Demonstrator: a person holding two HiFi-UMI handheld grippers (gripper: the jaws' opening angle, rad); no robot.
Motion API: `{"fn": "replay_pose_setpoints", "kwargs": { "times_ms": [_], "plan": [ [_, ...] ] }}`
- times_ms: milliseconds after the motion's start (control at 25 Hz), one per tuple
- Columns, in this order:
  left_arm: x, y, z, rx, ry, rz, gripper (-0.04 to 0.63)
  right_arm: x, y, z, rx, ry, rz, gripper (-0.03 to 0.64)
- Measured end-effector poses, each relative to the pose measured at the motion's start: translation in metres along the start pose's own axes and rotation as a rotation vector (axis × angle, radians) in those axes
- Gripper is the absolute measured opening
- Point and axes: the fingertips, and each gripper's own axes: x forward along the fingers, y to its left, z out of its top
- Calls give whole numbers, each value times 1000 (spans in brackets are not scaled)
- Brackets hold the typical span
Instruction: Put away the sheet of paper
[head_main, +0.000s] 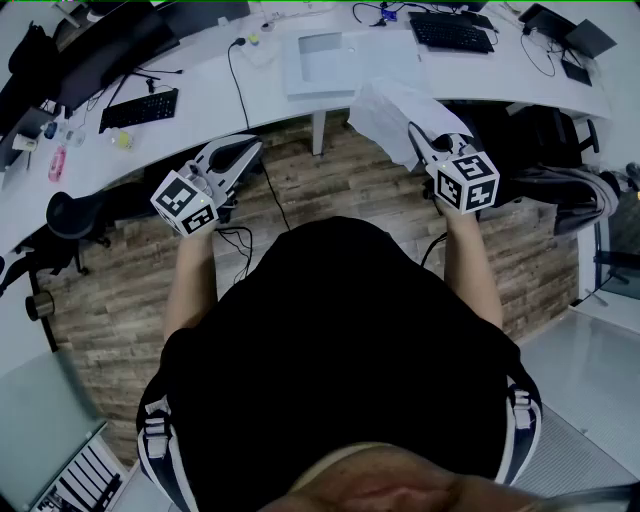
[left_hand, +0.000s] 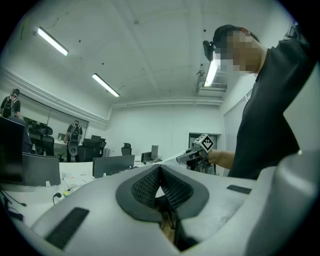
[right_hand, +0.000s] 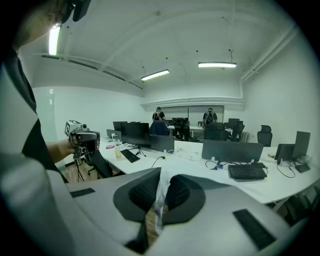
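Right gripper (head_main: 420, 138): its jaws were clamped fully shut on one edge of the sheet of paper (head_main: 392, 108). I took the edge pinch as the way to carry something so thin clear of the furniture.
Sheet of paper: it hung in the air at about one o'clock from the person, over the near edge of the white desk (head_main: 200, 95). It spread out past the jaw tips toward twelve o'clock. Whether its far corner brushed the desk I could not tell. From the right gripper's own camera only a thin strip of it (right_hand: 160, 197) ran down between the pads.
Left gripper (head_main: 243, 152): its jaws were closed on each other with nothing between them. It was held out level at about eleven o'clock, well apart from the paper. It looked parked there as a spare hand, kept out of the sheet's way.
Tray (head_main: 322, 62): a shallow white one lay on the desk at twelve o'clock, just beyond the paper. My guess was that the sheet was meant for it, but nothing confirmed that.
Stage: the paper was lifted and on its way, not yet put away.
Next move: it would have needed the right gripper carried forward over the tray before the jaws let go.
Risk: with a single edge held, the limp sheet could sag, fold or land crooked.
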Motion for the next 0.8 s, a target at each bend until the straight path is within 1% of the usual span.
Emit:
{"fn": "replay_pose_setpoints", "kwargs": {
  "times_ms": [160,360,560,800],
  "plan": [
    [0,0,-4,1,28,6,21,3,6,0,18,-3,17,15],
    [5,-15,-5,2,35,-45,21,3,14,5,24,-10,36,15],
    [-1,-15,-11,-5,42,-59,21,2,15,14,42,-36,17,15],
    [-1,-7,-9,-6,31,-52,21,1,7,16,39,-31,5,15]
  ]
}}
